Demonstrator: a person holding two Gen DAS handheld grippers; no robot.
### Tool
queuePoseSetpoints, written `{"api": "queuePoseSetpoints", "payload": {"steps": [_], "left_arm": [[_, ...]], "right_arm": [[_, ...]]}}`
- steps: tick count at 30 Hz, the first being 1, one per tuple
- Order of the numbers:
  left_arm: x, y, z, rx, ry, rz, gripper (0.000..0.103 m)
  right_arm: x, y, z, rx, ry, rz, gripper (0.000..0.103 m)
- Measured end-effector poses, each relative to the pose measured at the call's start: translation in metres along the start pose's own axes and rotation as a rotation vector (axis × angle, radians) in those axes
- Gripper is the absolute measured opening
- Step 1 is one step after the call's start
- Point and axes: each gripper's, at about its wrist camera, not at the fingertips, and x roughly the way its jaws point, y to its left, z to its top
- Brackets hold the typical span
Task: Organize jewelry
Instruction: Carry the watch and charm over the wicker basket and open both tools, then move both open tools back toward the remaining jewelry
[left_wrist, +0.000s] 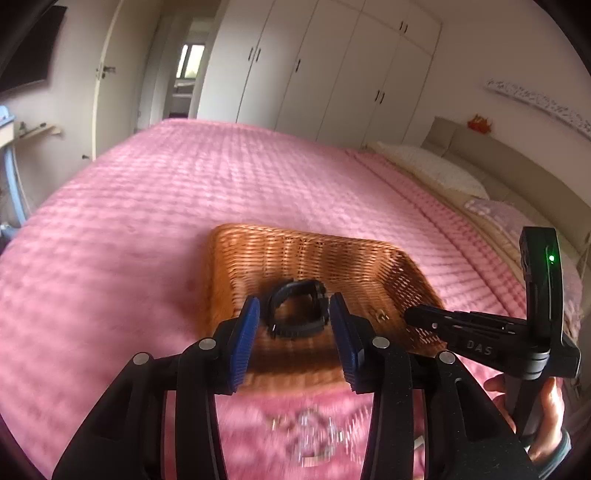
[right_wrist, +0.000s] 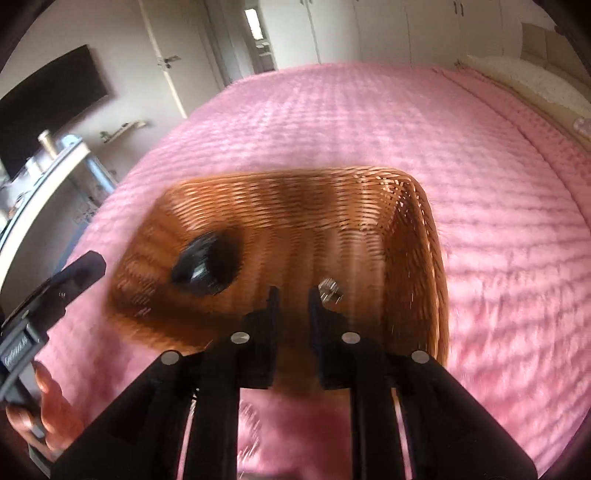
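Left gripper (left_wrist: 293, 314) open over basket (left_wrist: 236, 258) w/ black watch (left_wrist: 297, 314) inside; right gripper (right_wrist: 293, 295) narrowly open, empty.

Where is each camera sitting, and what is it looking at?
Left wrist view: on the left gripper, looking down over its open blue pads at the black watch in the wicker basket; the right gripper and a hand show.
Right wrist view: on the right gripper, looking into the basket near a small silver piece; the left gripper's side and a hand show.
Both share basket, watch and the pink bedspread.
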Motion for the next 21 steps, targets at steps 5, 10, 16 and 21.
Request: {"api": "queuePoseSetpoints", "payload": {"steps": [5,10,16,21], "left_arm": [[-0.058,0.004,-0.030,-0.007,-0.019,-0.019,0.047],[-0.085,0.006,-0.072,-0.002,0.016,-0.013,0.048],[-0.085,0.013,-0.118,-0.035,0.093,-0.024,0.048],[-0.074,0.014,-0.142,-0.033,0.165,-0.026,0.046]], "right_arm": [[-0.051,0.021,-0.042,-0.030,-0.063,0.027,0.037],[-0.082,0.028,-0.092,-0.028,-0.101,0.033,0.037],[-0.088,0.026,-0.144,0.006,-0.075,0.043,0.036],[-0.078,0.017,-0.177,0.051,-0.023,0.065,0.031]]}}
